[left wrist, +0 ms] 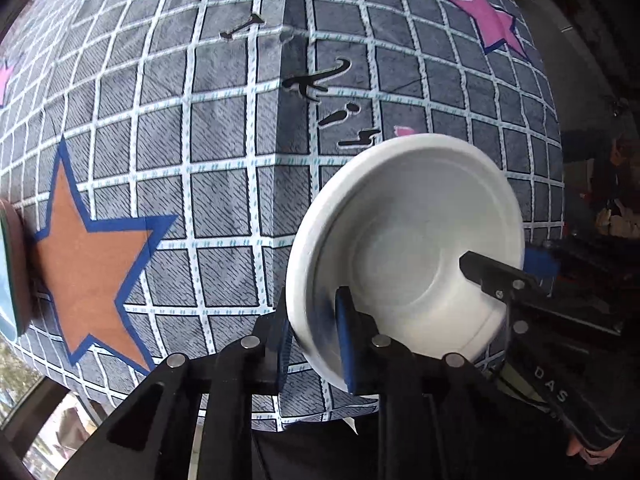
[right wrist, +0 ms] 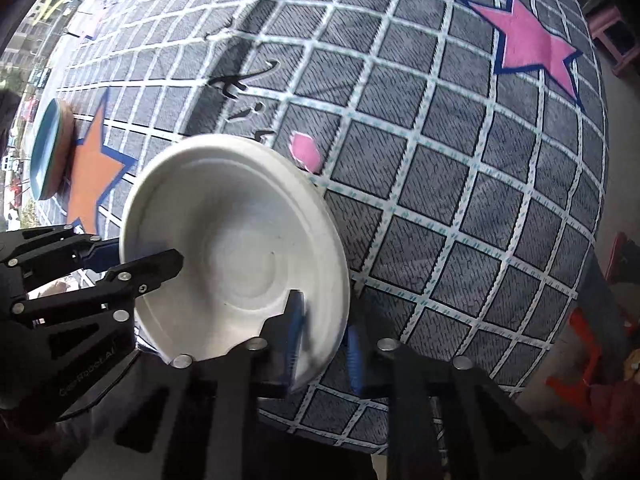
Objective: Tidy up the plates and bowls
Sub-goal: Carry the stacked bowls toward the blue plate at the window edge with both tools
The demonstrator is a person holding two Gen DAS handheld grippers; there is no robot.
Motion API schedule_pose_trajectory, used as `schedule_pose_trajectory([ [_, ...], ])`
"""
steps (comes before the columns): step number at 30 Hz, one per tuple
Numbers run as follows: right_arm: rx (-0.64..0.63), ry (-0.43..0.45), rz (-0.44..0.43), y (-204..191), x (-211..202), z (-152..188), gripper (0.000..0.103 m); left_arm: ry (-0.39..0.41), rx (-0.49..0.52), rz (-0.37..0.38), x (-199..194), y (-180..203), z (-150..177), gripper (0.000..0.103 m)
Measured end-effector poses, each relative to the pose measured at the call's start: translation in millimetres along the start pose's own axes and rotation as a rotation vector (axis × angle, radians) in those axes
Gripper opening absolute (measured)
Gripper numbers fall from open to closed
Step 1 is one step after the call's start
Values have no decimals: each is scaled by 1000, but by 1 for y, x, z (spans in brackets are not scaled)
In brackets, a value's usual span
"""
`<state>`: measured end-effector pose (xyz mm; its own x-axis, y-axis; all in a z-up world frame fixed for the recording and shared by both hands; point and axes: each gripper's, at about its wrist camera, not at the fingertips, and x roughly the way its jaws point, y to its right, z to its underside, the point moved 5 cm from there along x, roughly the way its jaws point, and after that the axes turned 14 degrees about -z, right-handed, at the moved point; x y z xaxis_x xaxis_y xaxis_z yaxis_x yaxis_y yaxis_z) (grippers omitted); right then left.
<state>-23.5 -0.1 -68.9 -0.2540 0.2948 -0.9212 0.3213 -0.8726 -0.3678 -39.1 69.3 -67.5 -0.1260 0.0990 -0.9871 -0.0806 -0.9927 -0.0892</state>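
Note:
A white bowl (left wrist: 408, 248) hangs tilted just above the grey checked tablecloth (left wrist: 224, 152), held on two opposite sides. My left gripper (left wrist: 316, 308) is shut on its near rim, one blue pad inside the bowl and the other finger outside. My right gripper (left wrist: 508, 264) pinches the far rim in that view. In the right wrist view the same bowl (right wrist: 240, 248) has my right gripper (right wrist: 324, 316) shut on the near rim and my left gripper (right wrist: 136, 256) clamped on the left rim. A stack of plates (right wrist: 48, 152), teal on top, stands at the left.
The tablecloth (right wrist: 440, 168) carries an orange star (left wrist: 88, 260) beside the plate stack (left wrist: 12, 264) and a pink star (right wrist: 532, 44) at the far right. A red stool (right wrist: 592, 340) and a pink stool (right wrist: 612, 36) stand past the table's right edge.

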Motion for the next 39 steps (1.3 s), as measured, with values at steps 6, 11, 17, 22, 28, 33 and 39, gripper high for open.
schedule_pose_trajectory([
  [6, 12, 48, -28, 1, -24, -11, 21, 64, 14, -42, -24, 1, -1, 23],
  [11, -10, 78, -25, -13, -42, -21, 21, 118, 13, -83, -44, -4, -6, 23],
  [17, -62, 98, -17, -44, -53, -30, 21, 148, -33, -95, -60, -32, 1, 23],
  [22, -109, 95, -10, -72, -47, -30, 21, 158, -72, -101, -76, -63, -3, 23],
  [28, -163, 75, -12, -103, -35, -32, 21, 157, -121, -118, -95, -99, -3, 23],
  [33, -212, 61, 6, -129, -26, -39, 21, 157, -159, -106, -98, -133, 15, 23],
  [39, -227, 42, 23, -160, -14, -43, 21, 154, -176, -89, -96, -170, 29, 23],
])
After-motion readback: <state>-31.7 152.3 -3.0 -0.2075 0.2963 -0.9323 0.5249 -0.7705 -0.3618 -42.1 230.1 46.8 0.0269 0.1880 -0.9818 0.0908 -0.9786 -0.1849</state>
